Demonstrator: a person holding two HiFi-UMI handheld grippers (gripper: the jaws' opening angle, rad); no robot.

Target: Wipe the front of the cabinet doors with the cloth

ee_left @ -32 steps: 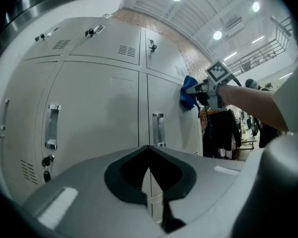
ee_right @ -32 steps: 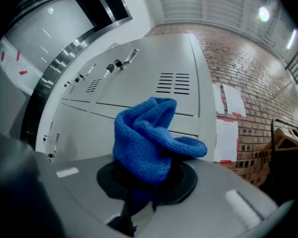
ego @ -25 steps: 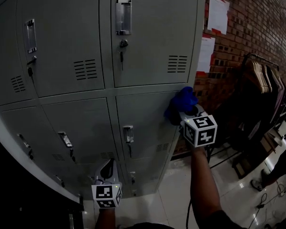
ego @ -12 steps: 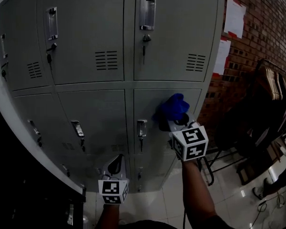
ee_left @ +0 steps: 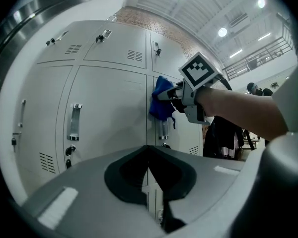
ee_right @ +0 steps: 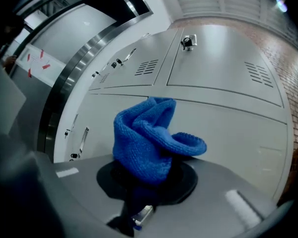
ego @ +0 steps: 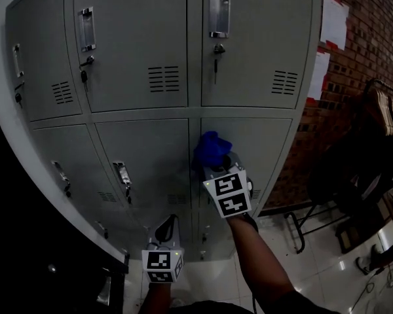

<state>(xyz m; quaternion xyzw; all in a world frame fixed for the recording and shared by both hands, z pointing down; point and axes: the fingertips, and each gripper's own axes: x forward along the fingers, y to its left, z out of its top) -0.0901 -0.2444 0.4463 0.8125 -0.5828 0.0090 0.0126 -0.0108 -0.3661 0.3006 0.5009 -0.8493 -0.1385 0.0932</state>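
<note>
blue cloth (ego: 211,148) bunched in r gripper (ego: 219,164), jaws clamped on it, against top-left corner of lower door (ego: 265,152). most of the panel lies right & below. l gripper (ego: 168,226) closed, empty, hangs low, well apart.

The head view looks from above and fairly far back, down the grey cabinet doors (ego: 137,51), with the brick wall (ego: 370,38) at its right edge. The left gripper view sits low and faces up the doors, taking in the right gripper (ee_left: 168,95) and the cloth (ee_left: 161,105). The right gripper view looks from close over the cloth at the same lower doors.
</note>
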